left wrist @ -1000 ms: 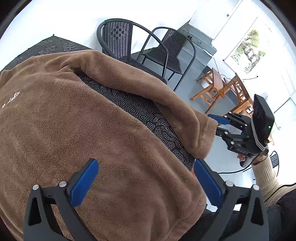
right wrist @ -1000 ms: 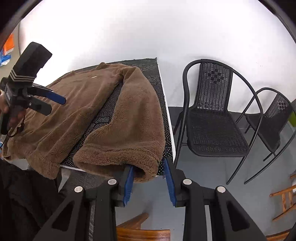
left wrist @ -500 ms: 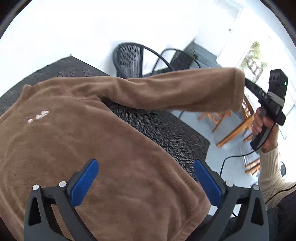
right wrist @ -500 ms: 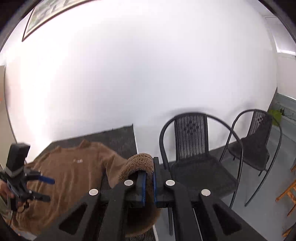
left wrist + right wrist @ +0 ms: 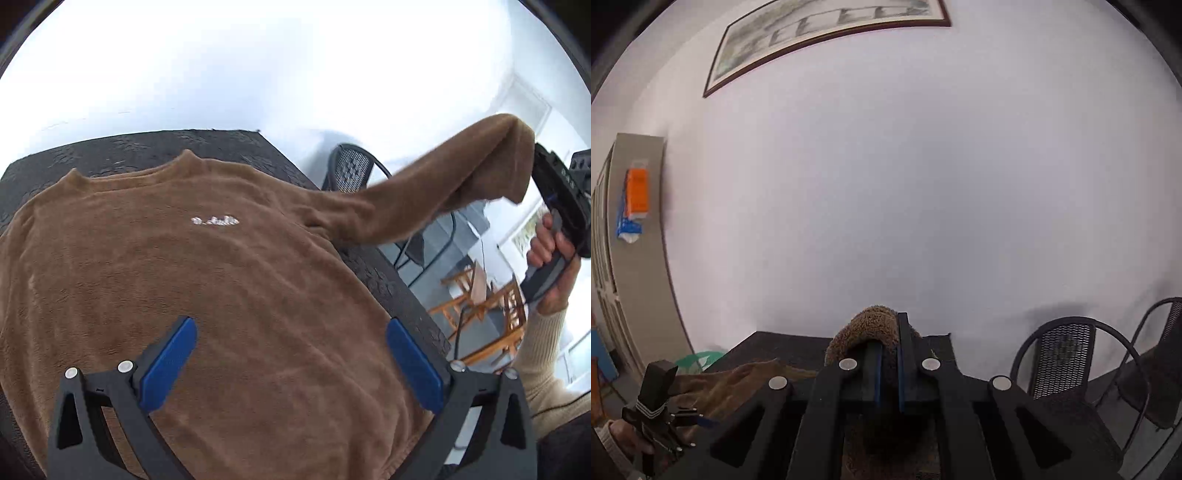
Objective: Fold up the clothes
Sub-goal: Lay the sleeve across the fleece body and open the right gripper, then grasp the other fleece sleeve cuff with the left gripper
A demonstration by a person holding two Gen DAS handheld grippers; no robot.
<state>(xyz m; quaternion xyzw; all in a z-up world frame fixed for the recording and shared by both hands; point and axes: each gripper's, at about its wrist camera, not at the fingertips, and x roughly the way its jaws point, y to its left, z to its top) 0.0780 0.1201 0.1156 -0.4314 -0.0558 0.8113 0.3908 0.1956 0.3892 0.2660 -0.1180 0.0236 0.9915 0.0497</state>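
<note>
A brown fleece sweater [image 5: 229, 295] with a small white embroidered mark on the chest lies front-up on a dark, textured mat-covered table [image 5: 391, 291], its collar toward the far edge and its body covering most of the surface. One long sleeve [image 5: 424, 192] is lifted off the table and stretched out to the side in the air, its cuff pinched between the blue-padded black fingers of the right gripper [image 5: 887, 365], which are pressed together on the fuzzy fabric so that a hump of fleece bulges above the pads in the right wrist view. A hand [image 5: 552, 266] in a cream ribbed cuff grips that tool's handle. The left gripper [image 5: 291, 363] hovers low over the sweater's lower body, its two blue pads spread wide apart with nothing between them but the fleece below; whether they touch the cloth cannot be told. Beyond the table stand black metal mesh chairs [image 5: 1067, 354], and past them some orange wooden furniture [image 5: 484, 306] on a grey floor. The plain white wall [image 5: 923, 184] carries a framed picture [image 5: 827, 33] high up, and an orange and blue package [image 5: 633, 203] hangs on a beige panel at the left.
</note>
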